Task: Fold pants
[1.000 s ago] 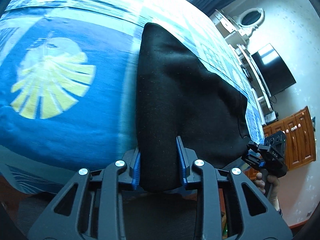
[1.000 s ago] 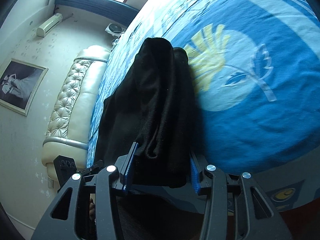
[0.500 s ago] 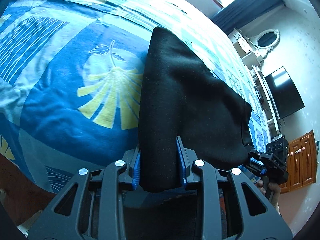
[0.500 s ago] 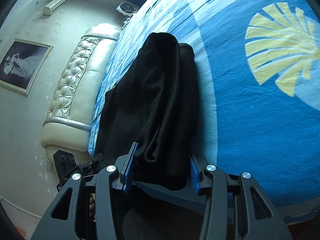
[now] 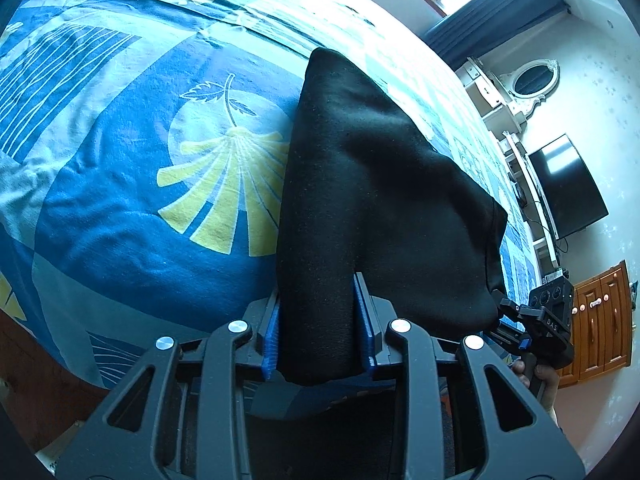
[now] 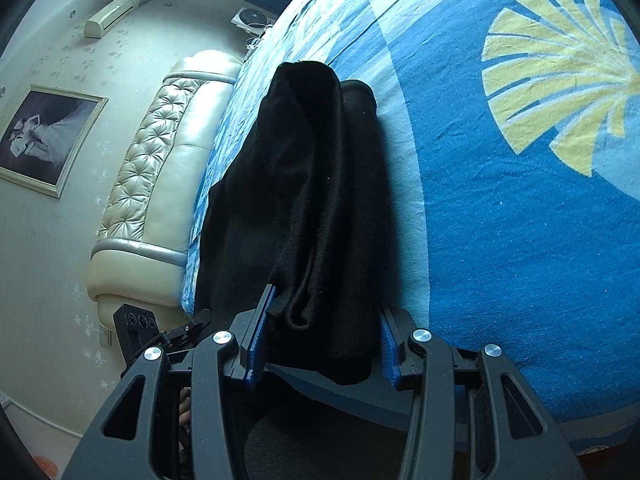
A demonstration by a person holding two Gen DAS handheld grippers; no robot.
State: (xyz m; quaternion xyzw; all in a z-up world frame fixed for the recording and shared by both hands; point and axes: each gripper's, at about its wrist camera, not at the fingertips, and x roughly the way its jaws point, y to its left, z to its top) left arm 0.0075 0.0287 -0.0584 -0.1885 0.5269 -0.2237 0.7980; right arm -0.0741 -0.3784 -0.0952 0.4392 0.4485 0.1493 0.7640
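Observation:
Black pants [image 5: 360, 184] lie folded in a long band across the blue patterned bedspread [image 5: 132, 216]. My left gripper [image 5: 318, 334] is shut on the near end of the band, blue pads pressing the cloth from both sides. The right gripper [image 5: 516, 320] shows at the far right of the left wrist view, at the pants' other near corner. In the right wrist view the pants [image 6: 312, 200] bunch in thick folds, and my right gripper [image 6: 320, 338] is shut on that bunched edge. The left gripper [image 6: 160, 332] appears there at lower left. The cloth hides the fingertips.
A padded cream headboard [image 6: 160, 184] and a framed picture [image 6: 44, 136] stand on one side. A wall television [image 5: 568, 188], white shelves with an oval mirror [image 5: 532, 80] and a wooden cabinet [image 5: 600, 316] are on the other. The bed's near edge [image 6: 520, 420] runs below the grippers.
Both grippers have carried the pants sideways across the bedspread, so the yellow fan pattern has shifted in both views. Most of that shift came early. Both grips stay the same.

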